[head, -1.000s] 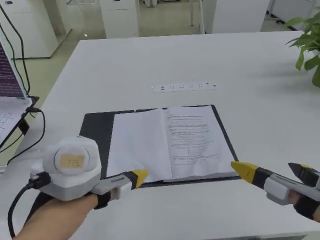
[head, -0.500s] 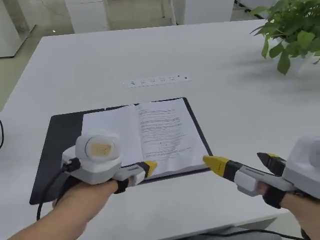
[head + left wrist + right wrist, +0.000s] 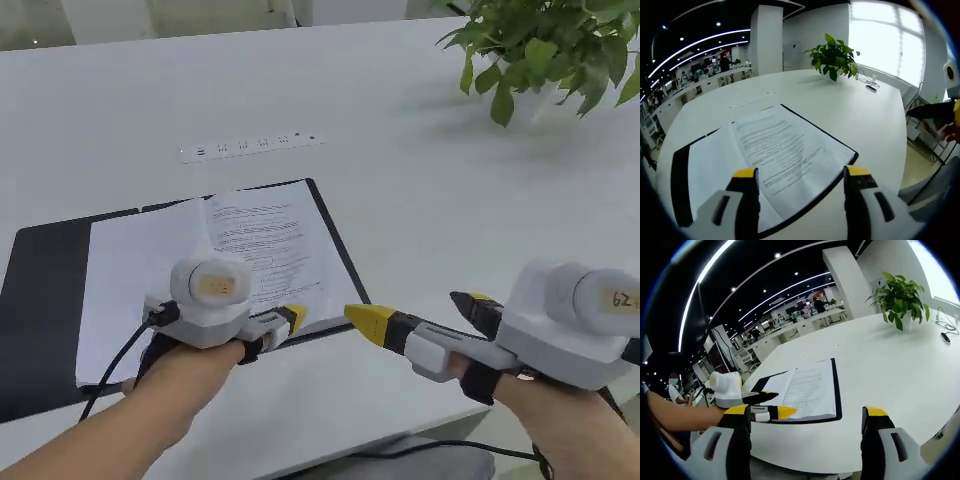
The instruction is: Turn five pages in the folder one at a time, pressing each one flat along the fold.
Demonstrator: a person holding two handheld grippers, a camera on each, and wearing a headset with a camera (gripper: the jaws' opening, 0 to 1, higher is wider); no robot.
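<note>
While the head view gives me a socket strip (image 3: 253, 146) at 12 o'clock beyond the open folder (image 3: 250, 250), the left gripper view adds a bright window (image 3: 885, 40). The left gripper (image 3: 802, 172) (over the folder's near edge) and the right gripper (image 3: 415, 310) both gape, empty. White table (image 3: 420, 200), plant (image 3: 540, 50) at 2 o'clock.

Noted a broad white surface (image 3: 120, 100), matte, running to the far edge of the head view. Logged a strip of sockets (image 3: 253, 145) set flat into it, near mid-width. Recorded a leafy green plant (image 3: 540, 50) in a pale pot at the far right corner, casting a soft shadow on the surface. Spotted a small dark object (image 3: 871, 88) lying just beyond the plant, with a thin cord beside it. Found a grey chair (image 3: 940, 192) off the near edge. Behind: square white pillar (image 3: 766, 40), bright window (image 3: 885, 35), dark ceiling with long light strips (image 3: 780, 292), rows of desks with people, too small to detail.
</note>
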